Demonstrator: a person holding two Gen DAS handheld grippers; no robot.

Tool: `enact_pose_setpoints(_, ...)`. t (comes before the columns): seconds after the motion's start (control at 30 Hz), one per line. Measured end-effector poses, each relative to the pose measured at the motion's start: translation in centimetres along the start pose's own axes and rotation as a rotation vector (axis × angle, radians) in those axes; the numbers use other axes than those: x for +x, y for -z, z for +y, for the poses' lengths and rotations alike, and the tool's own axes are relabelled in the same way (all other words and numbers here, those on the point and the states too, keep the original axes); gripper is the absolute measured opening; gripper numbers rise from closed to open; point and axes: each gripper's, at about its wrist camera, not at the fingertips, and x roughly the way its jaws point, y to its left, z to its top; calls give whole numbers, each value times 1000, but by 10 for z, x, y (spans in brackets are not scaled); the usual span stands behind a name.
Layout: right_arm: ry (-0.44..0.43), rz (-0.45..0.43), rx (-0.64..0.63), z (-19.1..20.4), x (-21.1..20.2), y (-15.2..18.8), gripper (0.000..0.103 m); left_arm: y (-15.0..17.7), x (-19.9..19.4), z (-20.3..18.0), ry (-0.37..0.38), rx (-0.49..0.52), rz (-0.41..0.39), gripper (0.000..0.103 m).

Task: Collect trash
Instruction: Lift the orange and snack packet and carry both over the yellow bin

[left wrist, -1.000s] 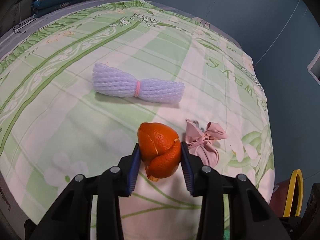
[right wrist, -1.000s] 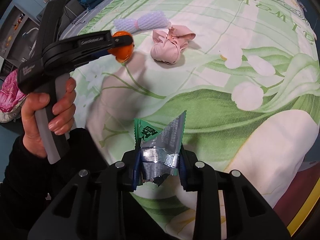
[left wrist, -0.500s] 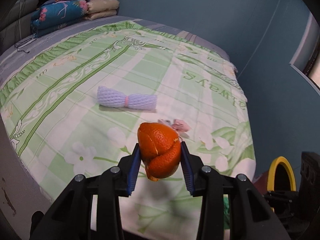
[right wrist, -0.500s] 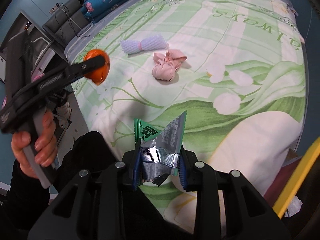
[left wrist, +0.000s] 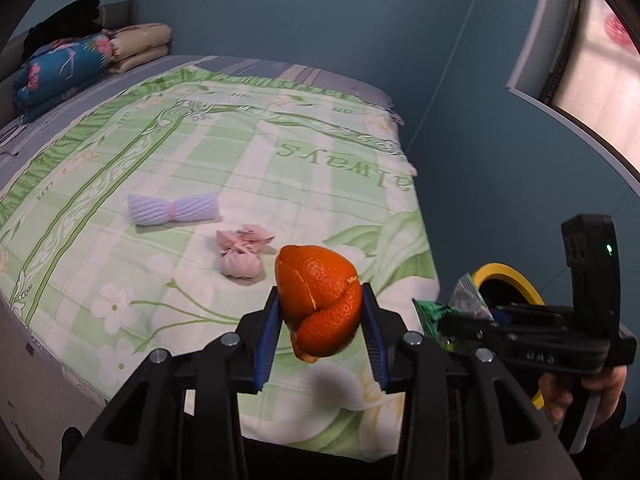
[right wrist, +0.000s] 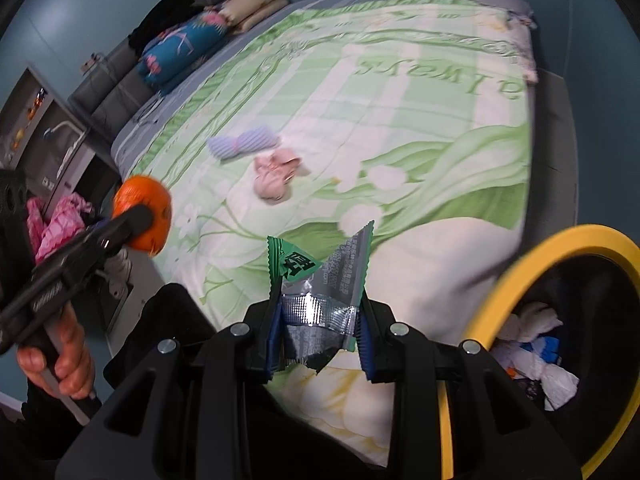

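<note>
My left gripper (left wrist: pixel 320 332) is shut on an orange peel (left wrist: pixel 320 300) and holds it in the air over the bed's near edge; the peel also shows in the right wrist view (right wrist: pixel 144 212). My right gripper (right wrist: pixel 318 344) is shut on a green and silver snack wrapper (right wrist: pixel 320 296), beside a yellow-rimmed trash bin (right wrist: pixel 500 292) at the bed's right side. The bin's rim (left wrist: pixel 504 276) shows behind the right gripper in the left wrist view. A pink knotted bag (left wrist: pixel 242 258) and a lilac foam net (left wrist: pixel 174 210) lie on the bedspread (left wrist: pixel 280 168).
The bin holds white crumpled paper (right wrist: pixel 540 352) and other trash. Folded blankets (left wrist: pixel 68 64) are stacked at the head of the bed. A teal wall (left wrist: pixel 320 12) stands behind the bed, with a window (left wrist: pixel 600 40) at the right. Pink cloth (right wrist: pixel 60 228) lies left of the bed.
Both grippers have pulled back from the bed and swung right with their loads. The trash bin has come into the right wrist view, and the right gripper now shows in the left wrist view.
</note>
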Motion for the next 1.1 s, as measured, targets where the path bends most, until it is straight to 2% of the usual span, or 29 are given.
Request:
enact_pose_setpoints(0.6, 81, -194, 186, -93, -84, 15, 29, 15, -14, -111, 110, 216, 6, 36)
enact_pose_setpoints(1.1, 114, -243, 322, -156, -101, 35, 29, 29, 12, -185, 168, 366, 51, 36)
